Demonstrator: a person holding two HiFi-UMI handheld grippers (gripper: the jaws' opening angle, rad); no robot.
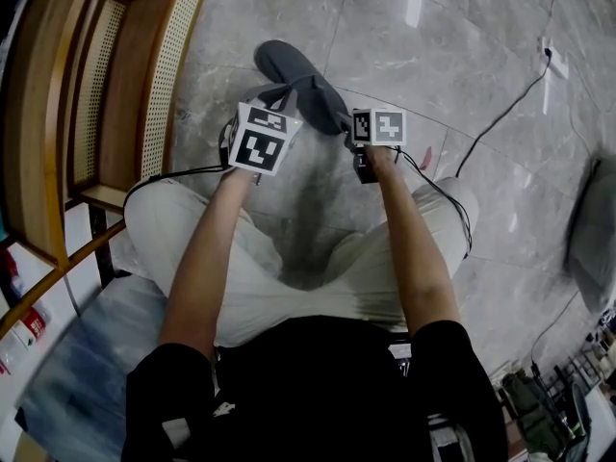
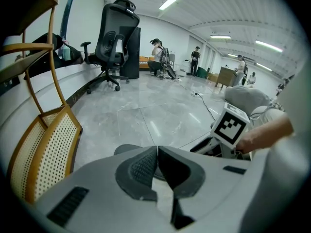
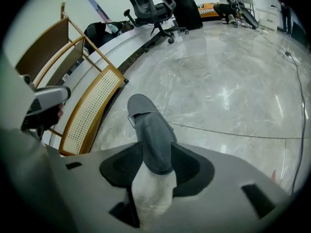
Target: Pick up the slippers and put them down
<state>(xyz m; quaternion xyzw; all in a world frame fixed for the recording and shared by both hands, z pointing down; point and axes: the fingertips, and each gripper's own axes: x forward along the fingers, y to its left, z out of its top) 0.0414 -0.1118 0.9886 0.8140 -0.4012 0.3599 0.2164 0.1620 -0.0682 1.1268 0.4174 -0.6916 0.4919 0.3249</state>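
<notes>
One wooden chair with cane panels (image 1: 164, 75) stands at the far left, on the marble floor (image 1: 462, 46). Next to it, the left tongs (image 2: 156, 155) are held out with the jaws pressed together at the tips. Nothing shows between them, and they carry nothing. A rounded grey edge shows just behind them, probably part of the slipper.

One grey slipper (image 1: 294, 73) lies in the middle, pointing away from the person. The right tongs (image 3: 154, 166) are clamped on its near end, so most of its length sticks out past the jaws. No view settles whether the far end touches the floor or hangs clear of it.

To the right, one black cable (image 1: 500, 114) runs across the floor, well apart from the slipper.

Risks, as judged:
- The hold is at one end only. The long overhang could lever the slipper and work it loose, or make it swing during any move.
- The left tongs cannot give support unless they open first.
- A swing to the left could strike the chair.

Count: one slipper in view, though the task speaks of more, two tongs, one wooden chair, one cable. One office chair (image 2: 114, 38) stands in the background.
</notes>
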